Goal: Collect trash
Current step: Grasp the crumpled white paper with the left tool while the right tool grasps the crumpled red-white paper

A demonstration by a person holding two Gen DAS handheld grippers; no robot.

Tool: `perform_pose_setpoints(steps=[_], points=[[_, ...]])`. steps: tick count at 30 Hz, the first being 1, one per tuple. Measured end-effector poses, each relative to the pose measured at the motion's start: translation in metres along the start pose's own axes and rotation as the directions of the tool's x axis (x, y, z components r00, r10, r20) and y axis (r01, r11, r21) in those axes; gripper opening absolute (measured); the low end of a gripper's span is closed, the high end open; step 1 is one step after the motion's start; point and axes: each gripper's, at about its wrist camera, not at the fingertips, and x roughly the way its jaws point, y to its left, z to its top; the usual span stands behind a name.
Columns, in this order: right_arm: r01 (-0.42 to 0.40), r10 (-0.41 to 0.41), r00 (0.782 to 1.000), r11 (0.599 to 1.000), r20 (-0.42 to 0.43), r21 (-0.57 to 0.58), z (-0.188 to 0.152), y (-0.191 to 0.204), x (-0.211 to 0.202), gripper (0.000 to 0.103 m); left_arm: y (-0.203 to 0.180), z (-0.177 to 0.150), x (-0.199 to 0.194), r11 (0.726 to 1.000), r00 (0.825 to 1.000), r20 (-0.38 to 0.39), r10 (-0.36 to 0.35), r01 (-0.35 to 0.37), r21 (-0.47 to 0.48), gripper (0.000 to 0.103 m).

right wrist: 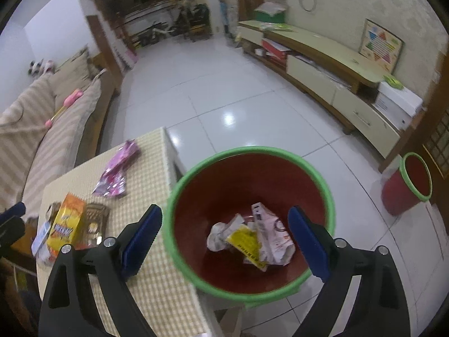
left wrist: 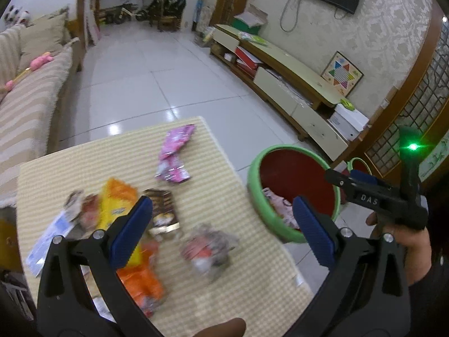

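Several wrappers lie on a checked yellow table: a pink one at the far side, an orange-yellow pack, a brown pack, and a crumpled grey-red wrapper. My left gripper is open and empty above them. A red bin with a green rim stands beside the table's right edge and holds crumpled paper and a yellow wrapper. My right gripper is open and empty above the bin; it also shows in the left wrist view.
A striped sofa runs along the left. A low TV cabinet lines the right wall. A second red bin stands on the tiled floor at the right, near a wooden lattice door.
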Motion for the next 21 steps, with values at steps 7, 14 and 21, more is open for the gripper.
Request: perform_pose_setpoints(steps=[7, 14, 21], points=[[-0.080, 0.078, 0.997, 0.991, -0.025, -0.110, -0.027, 0.061, 0.000, 0.088, 0.050, -0.029, -0.037, 0.996, 0.997, 0.024, 0.067, -0.066, -0.054, 0.098], [-0.143, 0.122, 0.987, 0.961, -0.100, -0.239, -0.059, 0.123, 0.012, 0.088, 0.103, -0.059, -0.060, 0.983, 0.993, 0.016, 0.116, -0.112, -0.142, 0.098], [-0.161, 0.120, 0.982, 0.940, -0.147, -0.302, -0.077, 0.152, 0.026, 0.088, 0.159, -0.099, -0.067, 0.953, 0.988, -0.037, 0.148, -0.152, -0.261, 0.098]])
